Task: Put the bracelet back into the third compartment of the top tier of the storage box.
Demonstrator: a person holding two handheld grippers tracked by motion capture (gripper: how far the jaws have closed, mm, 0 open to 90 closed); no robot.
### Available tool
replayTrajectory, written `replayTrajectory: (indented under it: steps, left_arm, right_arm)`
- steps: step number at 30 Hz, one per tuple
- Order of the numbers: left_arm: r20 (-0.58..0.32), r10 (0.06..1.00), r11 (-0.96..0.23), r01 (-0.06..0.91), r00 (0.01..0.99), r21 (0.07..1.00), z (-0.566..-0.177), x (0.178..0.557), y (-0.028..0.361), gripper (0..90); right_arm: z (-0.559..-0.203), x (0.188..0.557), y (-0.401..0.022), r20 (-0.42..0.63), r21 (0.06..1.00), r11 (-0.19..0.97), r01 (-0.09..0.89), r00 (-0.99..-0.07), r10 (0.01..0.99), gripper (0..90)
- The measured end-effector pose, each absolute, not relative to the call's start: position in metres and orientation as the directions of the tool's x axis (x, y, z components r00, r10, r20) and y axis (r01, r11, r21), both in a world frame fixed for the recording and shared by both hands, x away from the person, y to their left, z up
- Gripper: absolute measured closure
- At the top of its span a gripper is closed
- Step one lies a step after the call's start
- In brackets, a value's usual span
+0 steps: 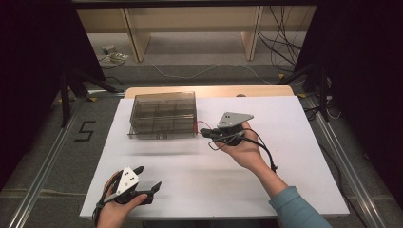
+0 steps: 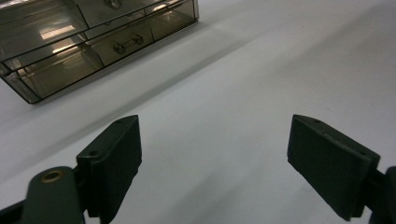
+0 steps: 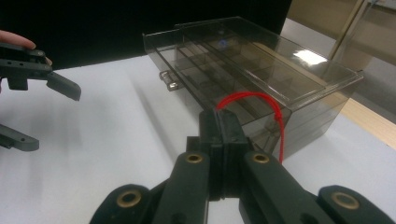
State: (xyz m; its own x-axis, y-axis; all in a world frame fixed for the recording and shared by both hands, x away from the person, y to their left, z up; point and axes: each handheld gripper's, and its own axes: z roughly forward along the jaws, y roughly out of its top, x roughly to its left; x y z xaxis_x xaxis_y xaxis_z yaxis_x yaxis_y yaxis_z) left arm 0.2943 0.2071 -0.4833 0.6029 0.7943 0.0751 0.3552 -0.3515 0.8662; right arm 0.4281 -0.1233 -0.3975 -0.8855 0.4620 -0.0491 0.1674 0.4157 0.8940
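Note:
A smoky clear plastic drawer box (image 1: 164,114) stands on the white table top (image 1: 285,156), left of centre toward the back. My right gripper (image 1: 203,131) is at the box's right front corner, shut on a thin red cord (image 1: 201,124). In the right gripper view the red cord (image 3: 266,100) arcs up out of the closed jaws of the right gripper (image 3: 219,126) and drops on the right, in front of the box (image 3: 261,70). My left gripper (image 1: 147,178) is held near the table's front left, open with nothing between its pads (image 2: 116,158). It also shows as the left gripper (image 3: 56,120) in the right gripper view.
The box (image 2: 93,37) has several small drawers with metal handles (image 2: 126,43). A wooden strip (image 1: 209,91) edges the table's back. Beyond it are wooden shelf legs (image 1: 135,40) and loose cables (image 1: 280,45) on the floor. Metal rails (image 1: 43,175) run along both sides.

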Motion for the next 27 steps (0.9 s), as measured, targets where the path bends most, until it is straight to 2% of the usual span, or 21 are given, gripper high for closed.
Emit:
replayTrajectory:
  steps: [27]
  left_arm:
    - [0.074,0.794,-0.351,0.355,0.603,0.866,-0.483,0.295,0.207,17.6]
  right_arm:
    - [-0.394,0.437,-0.109,-0.061,0.888,0.433,0.158,-0.891,0.45,90.0]
